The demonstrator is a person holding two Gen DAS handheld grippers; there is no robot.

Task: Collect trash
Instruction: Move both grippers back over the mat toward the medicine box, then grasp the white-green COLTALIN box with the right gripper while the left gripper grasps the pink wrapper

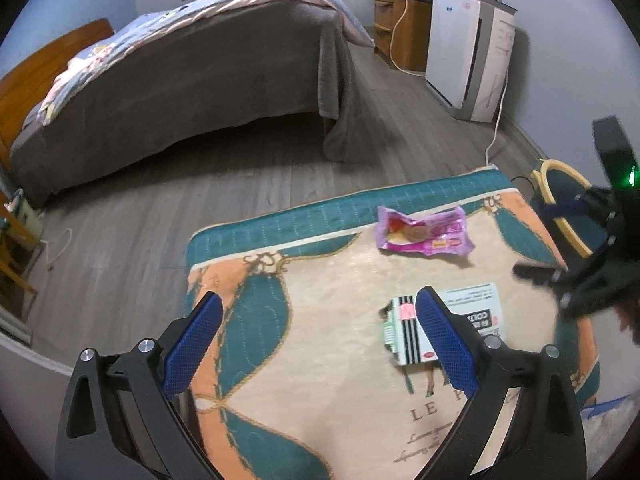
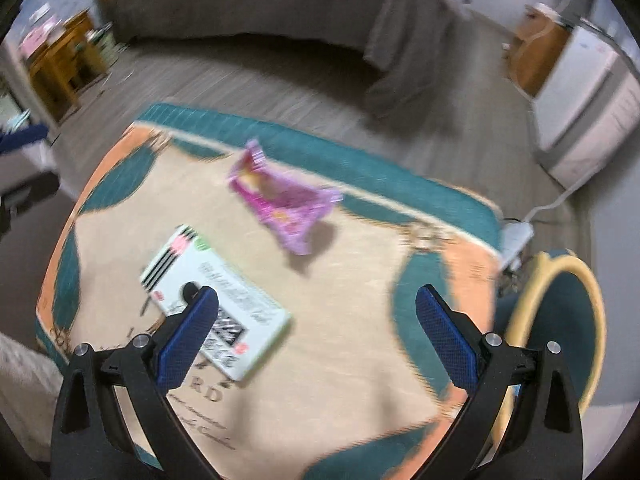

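A pink snack wrapper [image 1: 423, 235] lies near the far edge of a quilted cloth-covered table [image 1: 328, 320]. A flat white carton with black stripes [image 1: 404, 330] lies nearer, partly behind my left gripper's right finger. My left gripper [image 1: 318, 302] is open above the cloth, nothing between its fingers. In the blurred right wrist view, the wrapper [image 2: 280, 200] sits ahead and the carton [image 2: 218, 300] lies by the left finger. My right gripper [image 2: 318, 294] is open and empty; it also shows at the left view's right edge [image 1: 576, 276].
A round bin with a yellow rim [image 2: 556, 328] stands just right of the table; it also shows in the left view [image 1: 568, 204]. Beyond are wood floor, a bed with a grey cover [image 1: 192, 80], a white appliance [image 1: 468, 48] and a cable on the floor.
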